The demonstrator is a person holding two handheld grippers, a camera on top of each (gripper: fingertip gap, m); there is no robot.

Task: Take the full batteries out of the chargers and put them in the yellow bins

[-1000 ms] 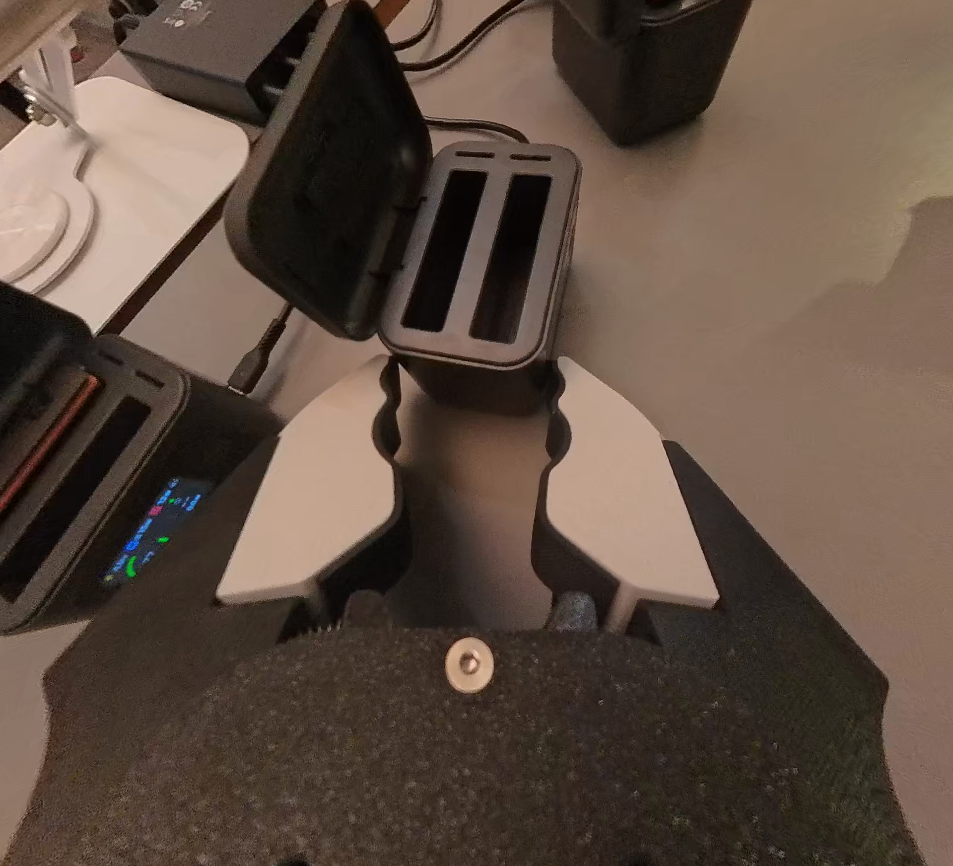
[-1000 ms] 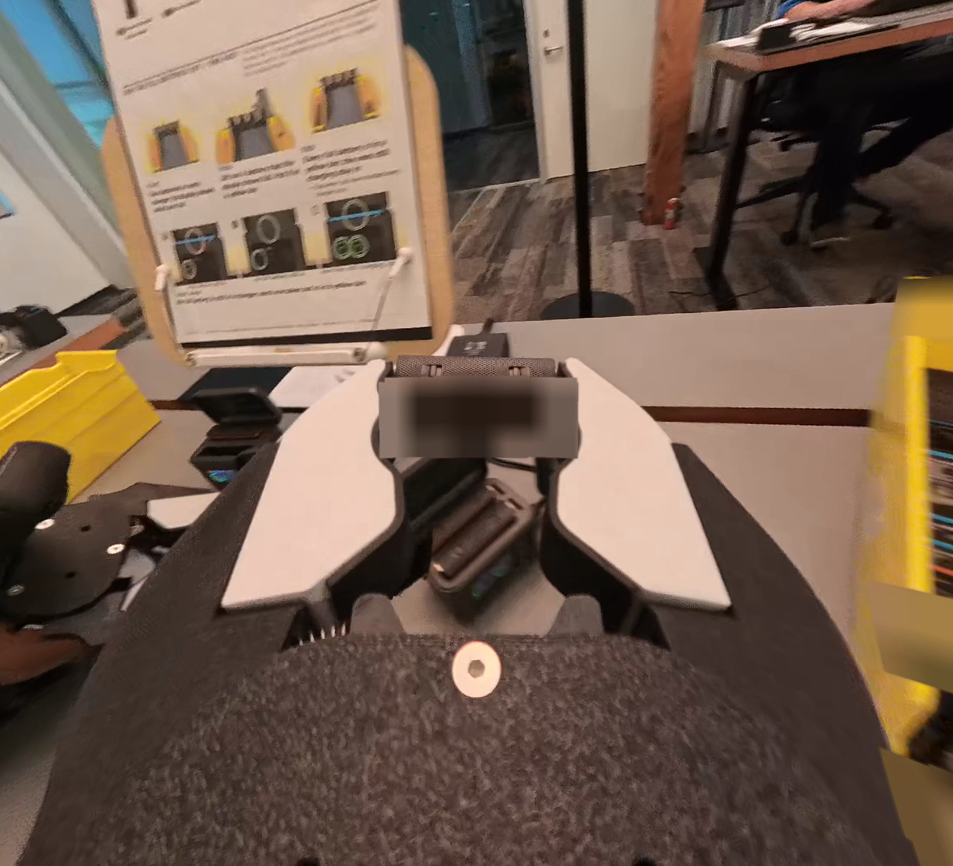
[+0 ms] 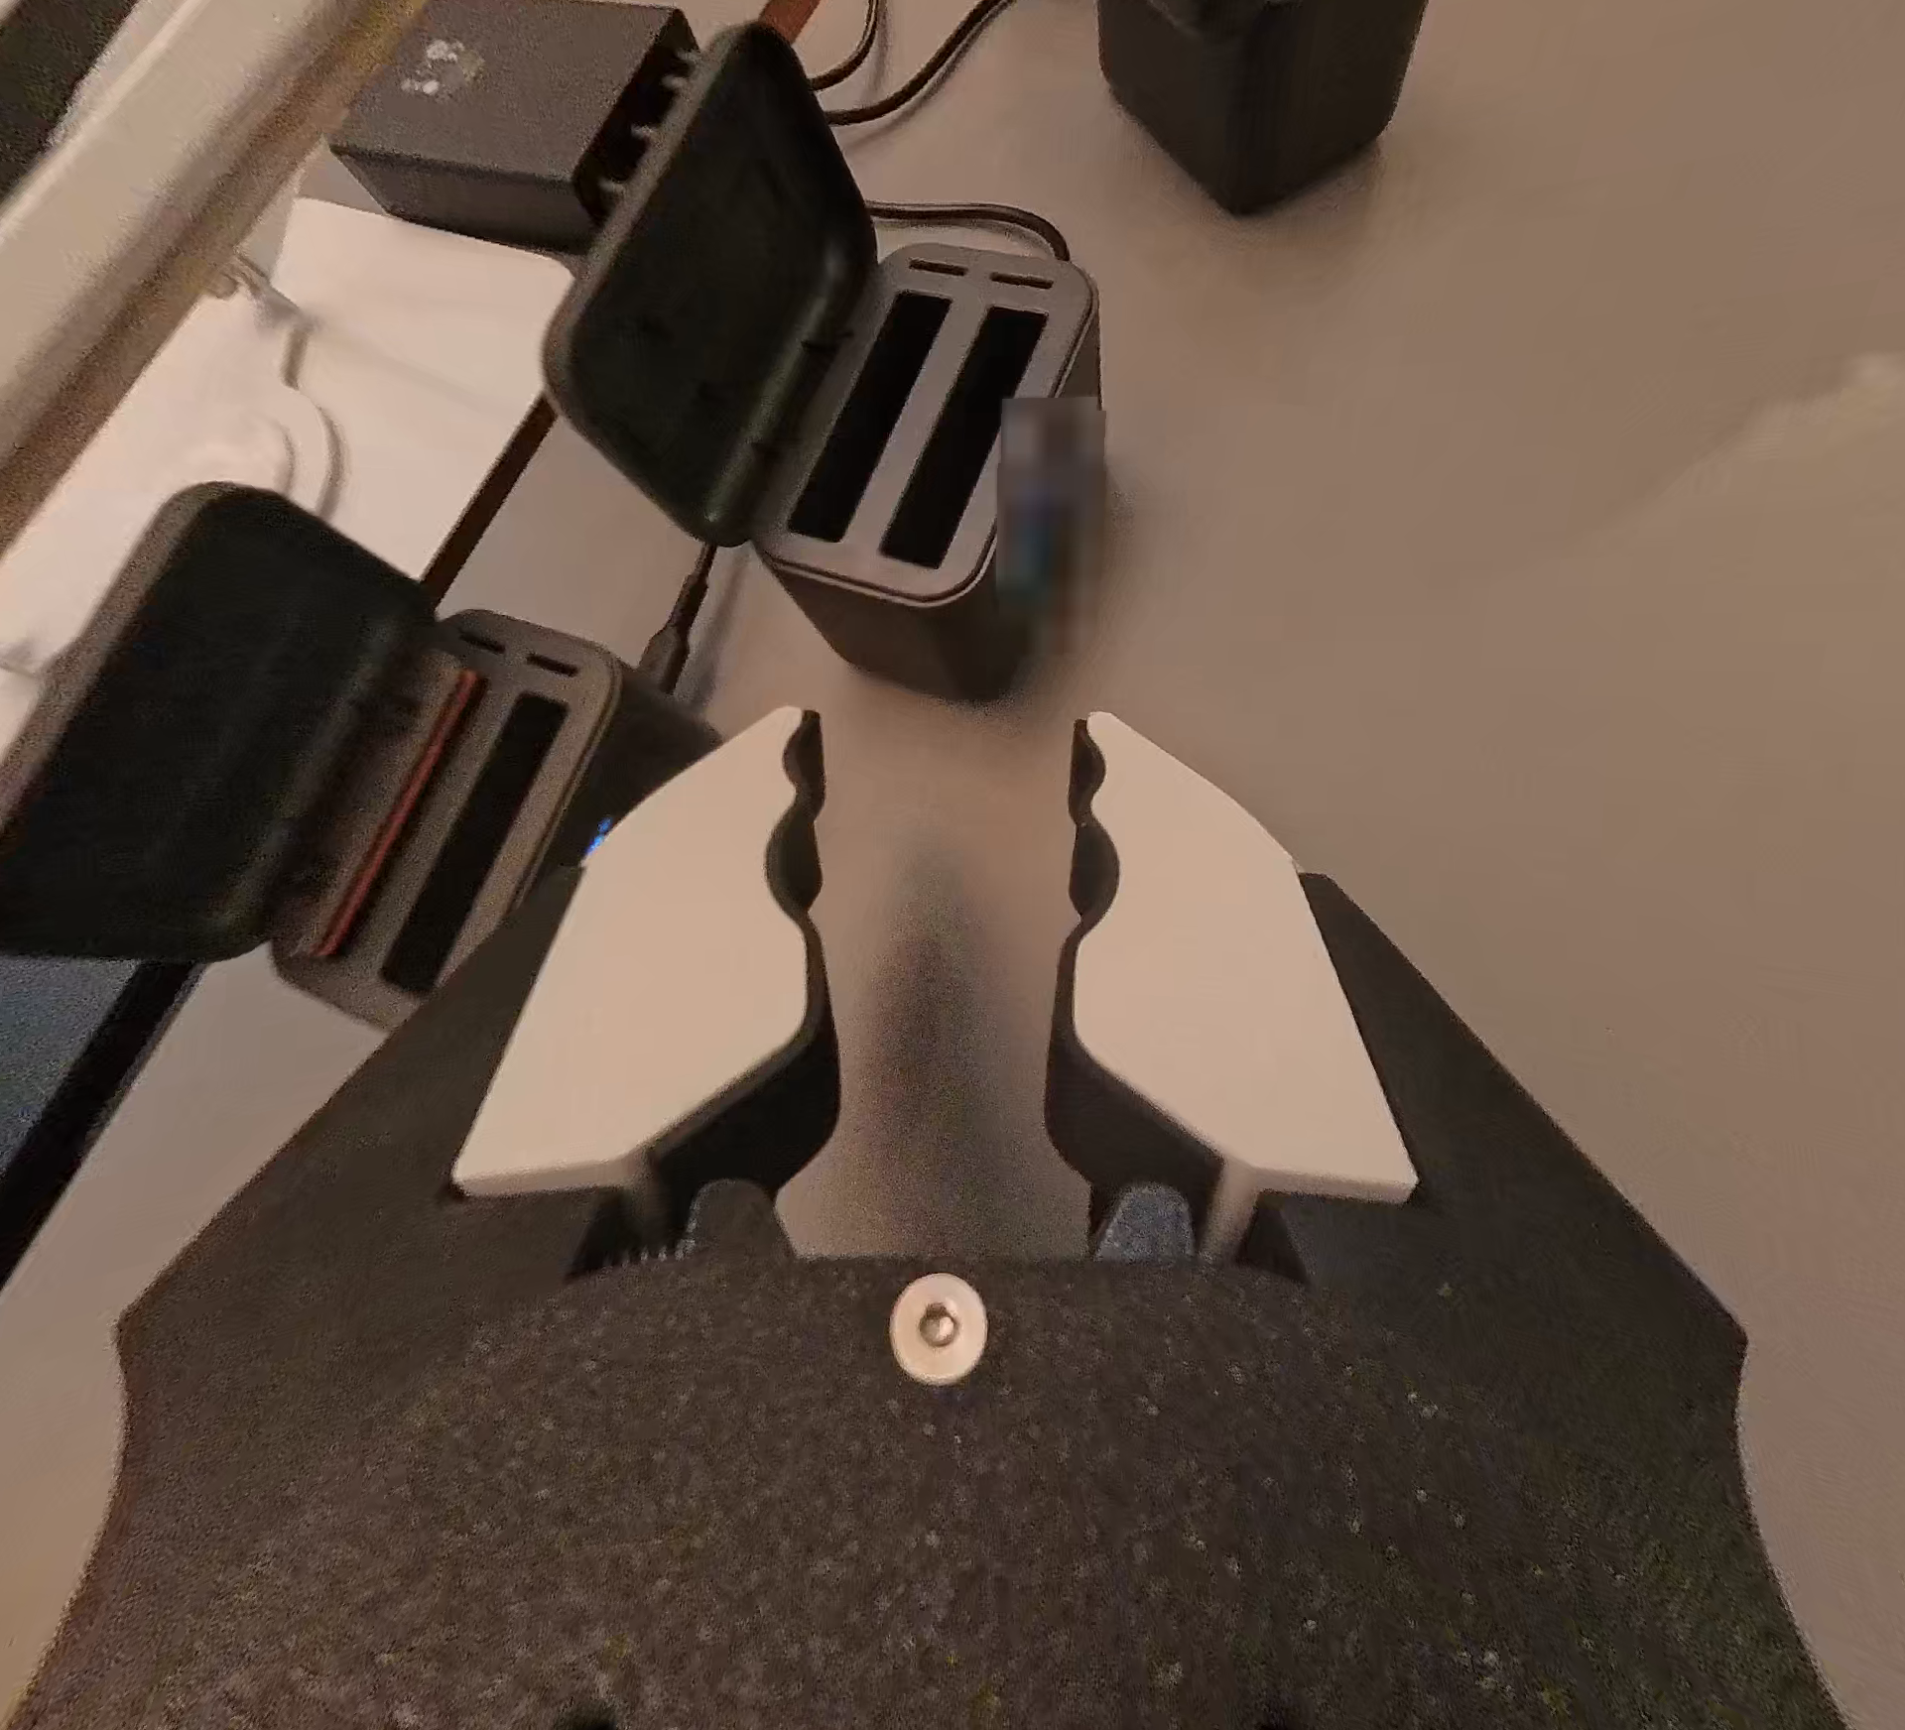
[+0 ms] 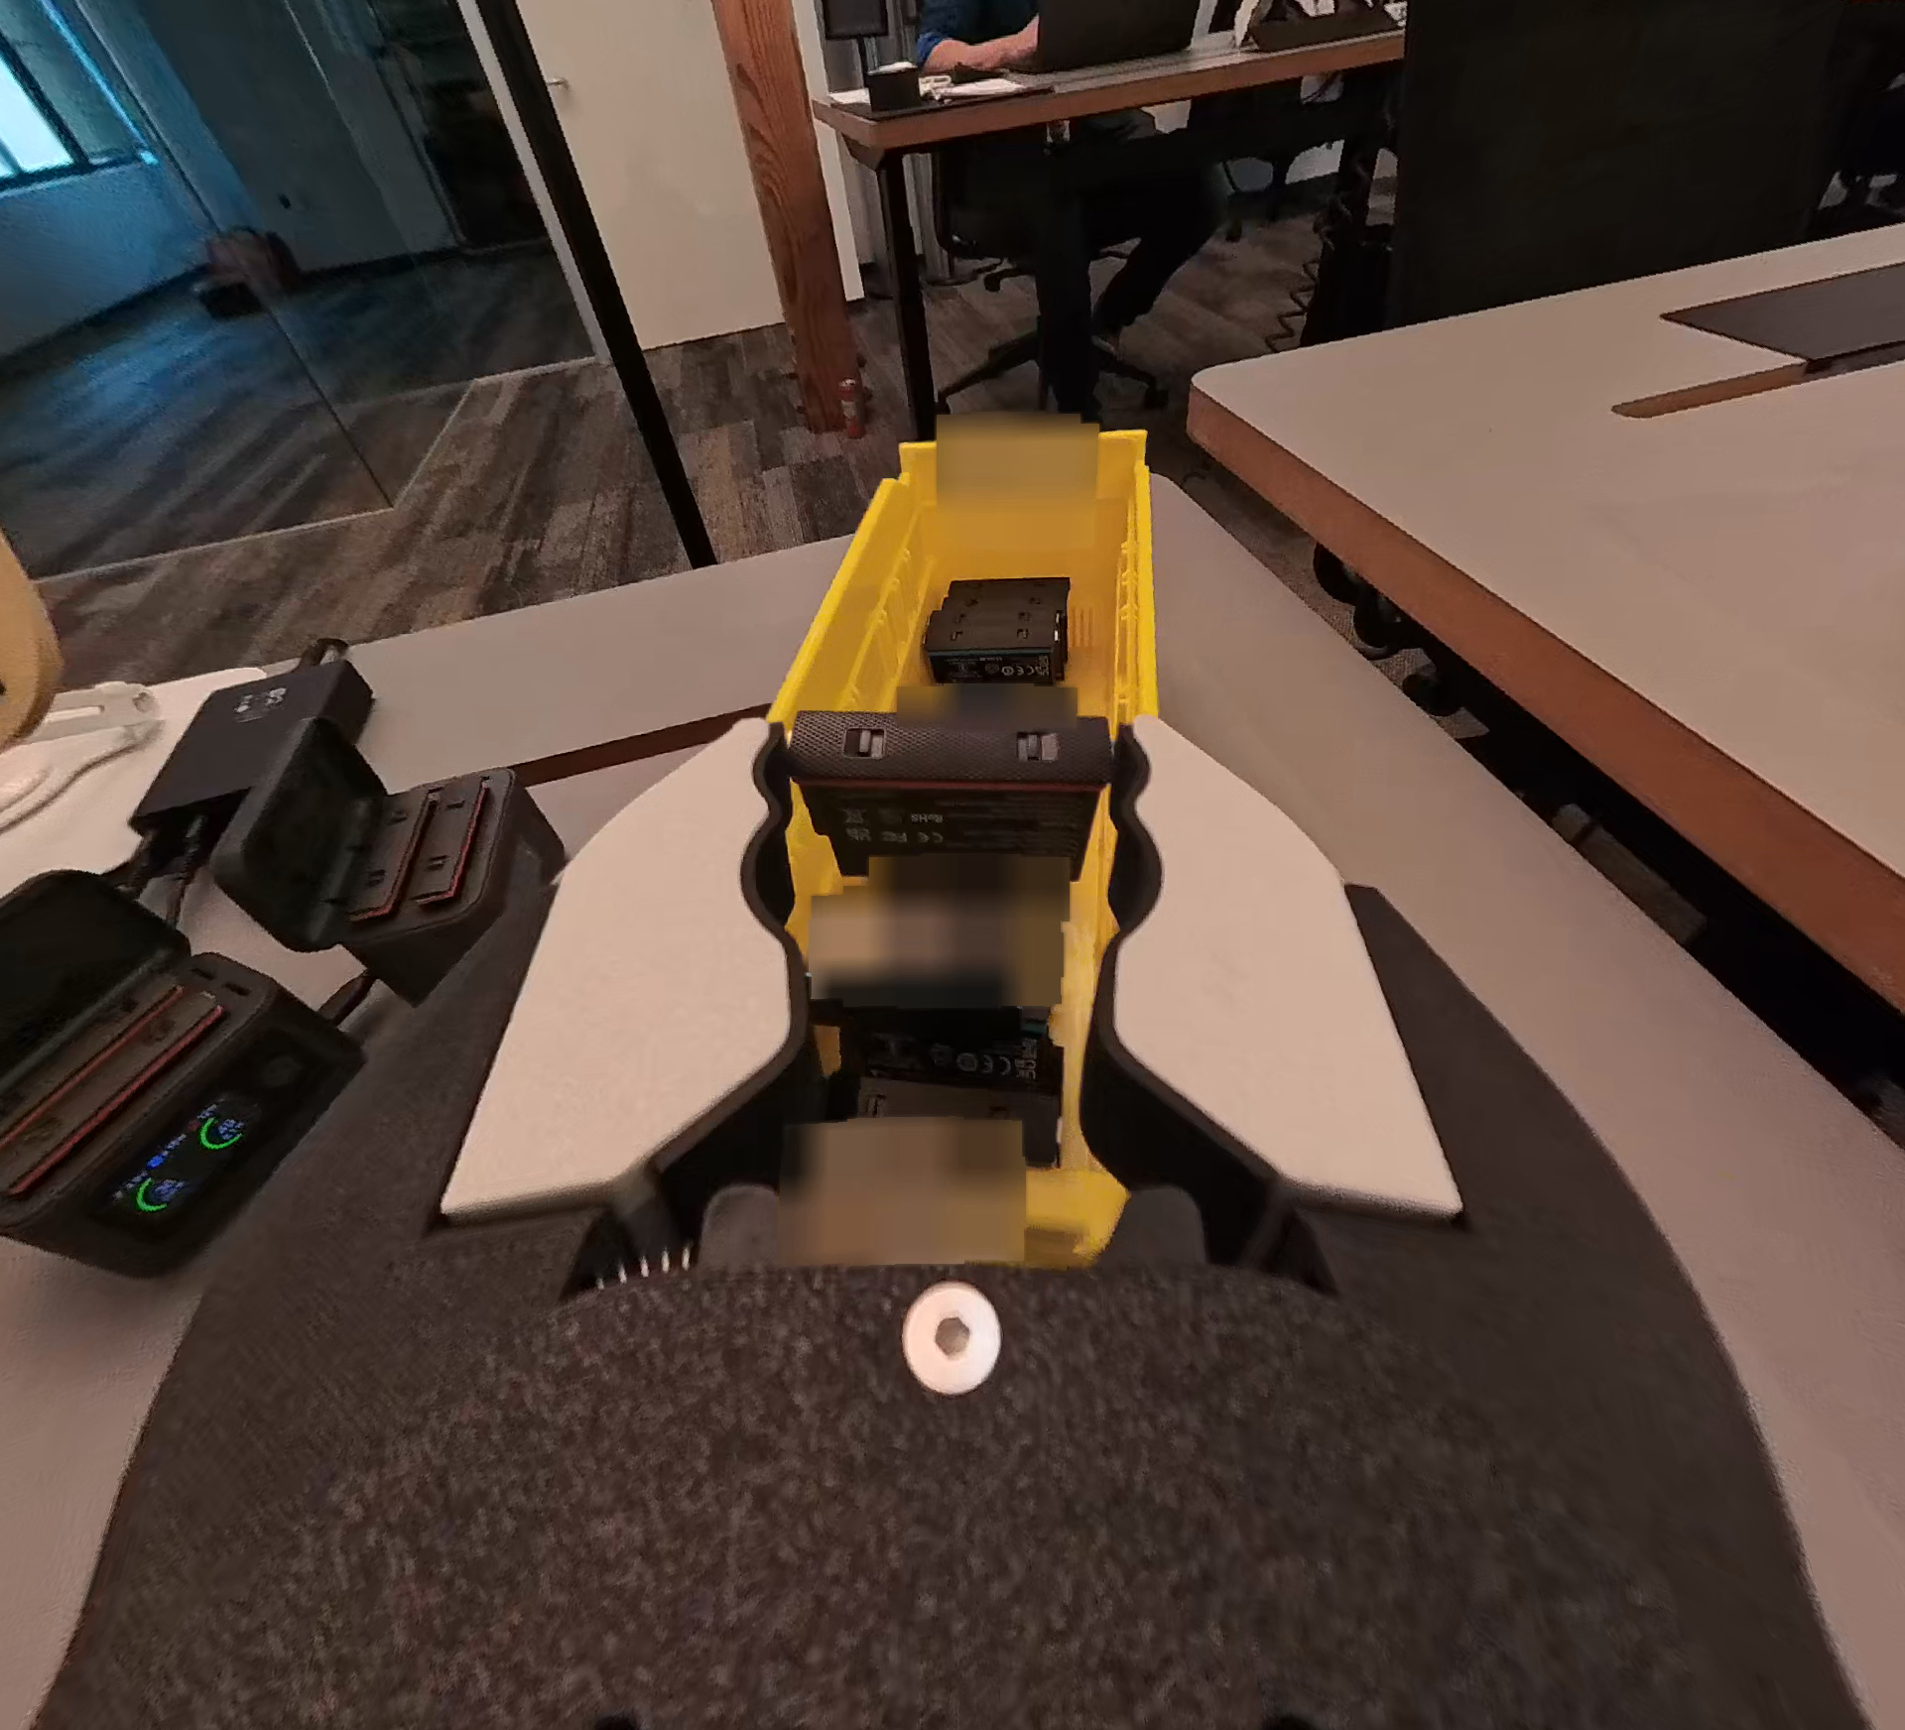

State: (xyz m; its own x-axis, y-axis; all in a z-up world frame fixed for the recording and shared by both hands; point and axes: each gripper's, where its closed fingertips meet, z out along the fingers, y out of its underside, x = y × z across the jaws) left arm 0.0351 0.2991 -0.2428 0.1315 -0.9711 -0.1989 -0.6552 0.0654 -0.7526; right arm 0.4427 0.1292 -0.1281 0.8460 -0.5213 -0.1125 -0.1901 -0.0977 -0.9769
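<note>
Right gripper point(image 4: 948, 753) pinches a black, red-trimmed battery point(image 4: 943, 799) above the yellow bin point(image 4: 835, 650); left gripper point(image 3: 946, 753) gapes empty.

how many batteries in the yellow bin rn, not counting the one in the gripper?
2 clearly visible in the yellow bin: one at the far end, one at the near end. A patch and the held battery in the right gripper cover the middle, so more may be hidden.

I see a black battery point(image 4: 948, 779) held crosswise above the long yellow bin point(image 4: 1134, 567), where more batteries point(image 4: 995, 629) lie. The nearest charger point(image 3: 933, 454) stands lid-up, both slots empty.
</note>
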